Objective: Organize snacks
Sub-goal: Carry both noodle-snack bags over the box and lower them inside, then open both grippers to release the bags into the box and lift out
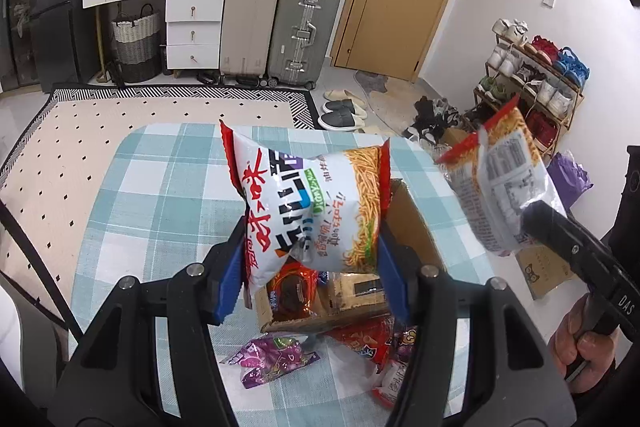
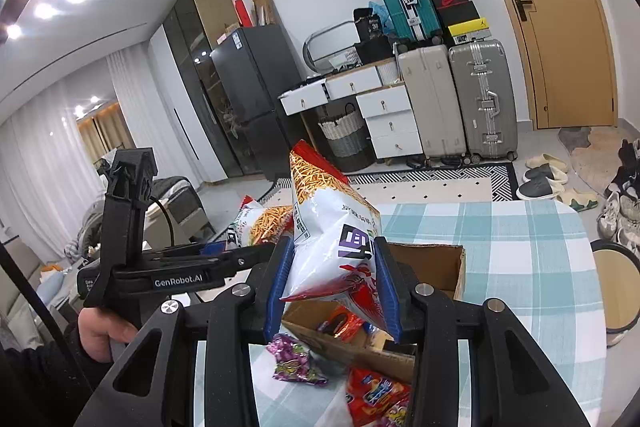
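Checked tabletop (image 1: 160, 163): open cardboard box (image 1: 404, 227) sits mid-surface. Left hand-held gripper (image 1: 310, 259) clamps a noodle-snack bag (image 1: 308, 199) above the box. Right hand-held gripper (image 2: 334, 291) clamps a second bag (image 2: 332, 227), right of the first.

Right gripper (image 2: 334, 291): blue pads clamped on a white and red noodle snack bag (image 2: 332, 227), held upright above the box
Left gripper (image 2: 224, 247): at left, held by a hand (image 2: 100, 335), gripping a second noodle snack bag (image 2: 260, 223)
Cardboard box (image 2: 432, 263): open, on the table, below the right gripper; an orange packet (image 2: 340, 323) lies inside
Table (image 2: 520, 247): covered with a teal and white checked cloth
Purple snack packet (image 2: 294, 359): on the cloth, just in front of the box
Red snack packet (image 2: 376, 395): on the cloth, beside the purple one
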A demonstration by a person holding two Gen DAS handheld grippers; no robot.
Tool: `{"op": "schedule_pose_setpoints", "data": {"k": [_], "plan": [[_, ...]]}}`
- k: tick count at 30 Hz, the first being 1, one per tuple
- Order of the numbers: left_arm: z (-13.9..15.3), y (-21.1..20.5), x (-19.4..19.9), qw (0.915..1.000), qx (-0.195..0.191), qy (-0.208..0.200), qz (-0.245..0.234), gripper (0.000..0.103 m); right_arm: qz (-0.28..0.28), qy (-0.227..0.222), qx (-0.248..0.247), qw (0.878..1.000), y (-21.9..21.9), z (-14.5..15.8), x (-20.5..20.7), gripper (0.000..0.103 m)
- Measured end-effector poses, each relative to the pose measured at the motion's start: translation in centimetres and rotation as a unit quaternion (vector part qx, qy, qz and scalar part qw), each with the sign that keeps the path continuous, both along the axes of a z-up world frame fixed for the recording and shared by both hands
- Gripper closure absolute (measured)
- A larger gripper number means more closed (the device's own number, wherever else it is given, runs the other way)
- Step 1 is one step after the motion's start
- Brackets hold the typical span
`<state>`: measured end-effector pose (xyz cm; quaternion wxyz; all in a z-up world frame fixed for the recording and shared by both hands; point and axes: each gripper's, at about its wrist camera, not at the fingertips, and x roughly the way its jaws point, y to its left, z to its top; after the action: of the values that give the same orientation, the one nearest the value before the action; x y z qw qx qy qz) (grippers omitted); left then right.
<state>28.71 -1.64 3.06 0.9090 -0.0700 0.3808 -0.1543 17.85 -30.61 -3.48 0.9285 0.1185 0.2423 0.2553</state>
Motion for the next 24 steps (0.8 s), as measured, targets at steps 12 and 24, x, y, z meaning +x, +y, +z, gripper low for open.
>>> {"op": "schedule_pose_setpoints", "data": {"k": [12,24], "plan": [[-4.7,-2.4,5.0,0.9989,0.013,0.044,-0.013,0.047,-0.007,0.068,-0.008,0.998,0.4,-5.9,6.9,0.063],[-8.5,-3.2,7.9,0.9955,0.018,0.089,-0.027,0.045,-0.013,0.091,-0.029,0.995,0.5,-9.2,9.5,0.062]]}}
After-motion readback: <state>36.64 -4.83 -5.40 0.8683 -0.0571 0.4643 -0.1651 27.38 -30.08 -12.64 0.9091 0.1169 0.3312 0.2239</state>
